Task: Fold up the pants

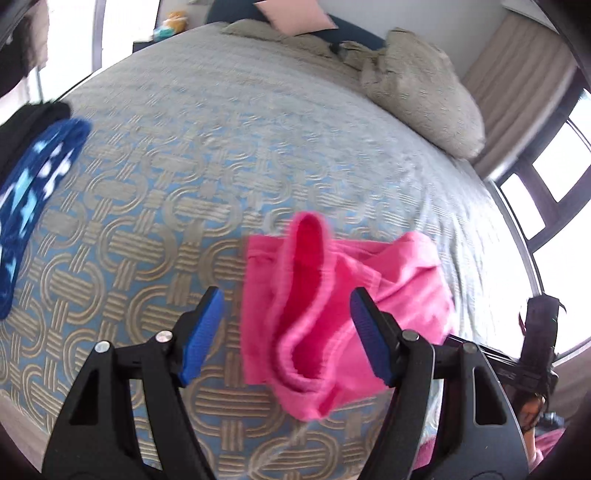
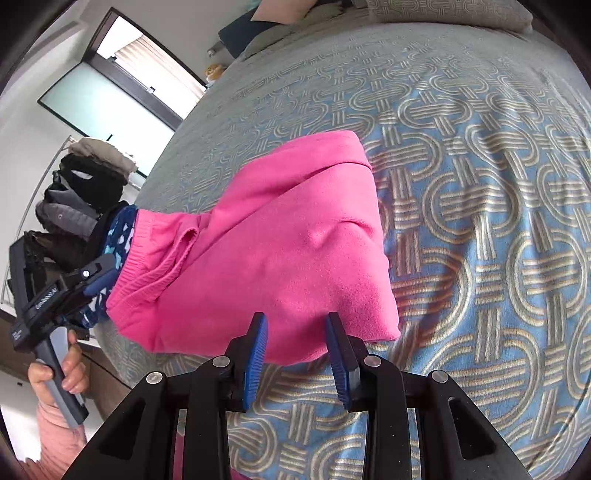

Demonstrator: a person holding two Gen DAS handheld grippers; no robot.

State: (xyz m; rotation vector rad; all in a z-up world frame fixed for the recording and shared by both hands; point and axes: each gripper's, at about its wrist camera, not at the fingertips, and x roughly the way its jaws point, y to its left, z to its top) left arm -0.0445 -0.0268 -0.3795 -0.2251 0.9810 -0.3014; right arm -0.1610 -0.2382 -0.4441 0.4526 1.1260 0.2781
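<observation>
1. Right gripper (image 2: 297,354): its blue-padded fingers (image 2: 255,356) stand partly apart, nothing pressed between them. The pads sit just at the near edge of the pink pants (image 2: 280,251); whether they touch the cloth cannot be told.
2. Left gripper (image 1: 286,332): fingers (image 1: 201,332) stand wide apart, clamped on nothing. In the left wrist view the ribbed waistband of the pink pants lies in the gap between the pads, which do not press it.
3. Pink pants: lying on the bed (image 2: 480,184), gathered into a folded bundle. Ribbed waistband towards the left gripper, smooth folded bulk towards the right gripper. The left wrist view is blurred.
4. Bed: covered by a blue-and-beige spread with an interlocking loop pattern. Beige pillow (image 1: 424,92) and a pink cushion (image 1: 295,14) at the far end.
5. Blue patterned garment (image 1: 33,192): on the bed edge, dark blue with pale shapes, just beside the waistband in the right wrist view.
6. A person's hand (image 2: 62,373) grips the left gripper's handle, with a pink sleeve (image 2: 59,435) below it.
7. Stack of folded clothes (image 2: 88,184) in grey, black and beige stands beyond the bed edge, near a window (image 2: 110,85)
</observation>
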